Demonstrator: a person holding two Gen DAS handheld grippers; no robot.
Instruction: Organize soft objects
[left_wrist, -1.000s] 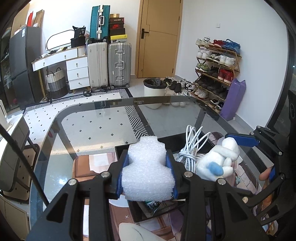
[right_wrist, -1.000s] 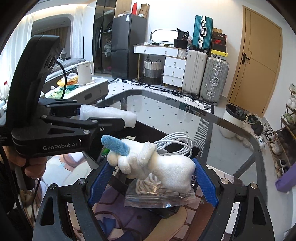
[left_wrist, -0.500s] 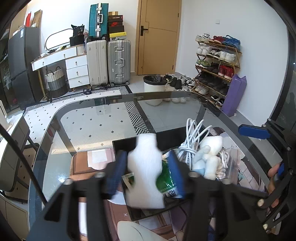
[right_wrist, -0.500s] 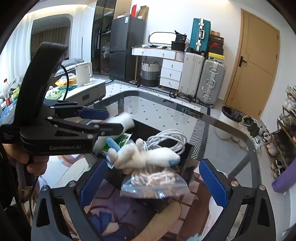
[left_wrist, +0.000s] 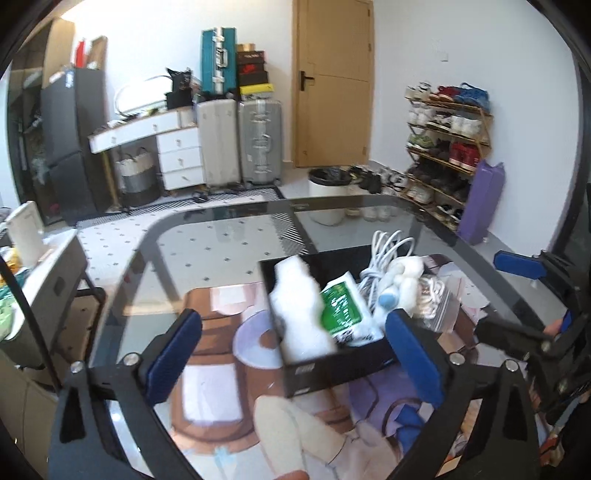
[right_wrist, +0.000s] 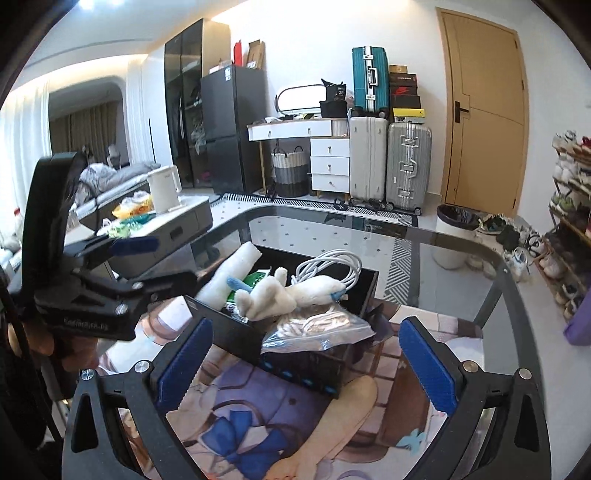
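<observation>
The white foam piece (left_wrist: 301, 314) stands on end in the left part of the black bin (left_wrist: 332, 363), leaning against its near-left wall, and from my right wrist view I see it (right_wrist: 229, 275) poking up over the bin's (right_wrist: 229, 334) rim. Beside it lies a green-and-white packet (left_wrist: 341, 308), then the white plush toy (right_wrist: 284, 291) with blue ear tips, sprawled on top of the pile, touching the coil of white cable (right_wrist: 330, 266) behind it. A clear zip bag (right_wrist: 317, 328) of pale cord hangs over the bin's near edge.

My left gripper (left_wrist: 295, 354) has its blue pads spread wide with nothing between them; the bin's near-left corner shows in the gap. It sits low and close to the bin, pointing across the glass table (left_wrist: 207, 251) toward the door (left_wrist: 332, 81). In the right wrist view I see that same gripper (right_wrist: 147, 258) from the side, the person's hand (right_wrist: 48, 343) wrapped around its handle, its fingers level and reaching toward the foam.

My right gripper (right_wrist: 306, 363) is likewise wide apart and empty, held back from the bin and angled slightly down over the illustrated mat (right_wrist: 288, 417). From the left wrist view it (left_wrist: 543, 299) comes in from the right edge, well clear of the bin.
</observation>
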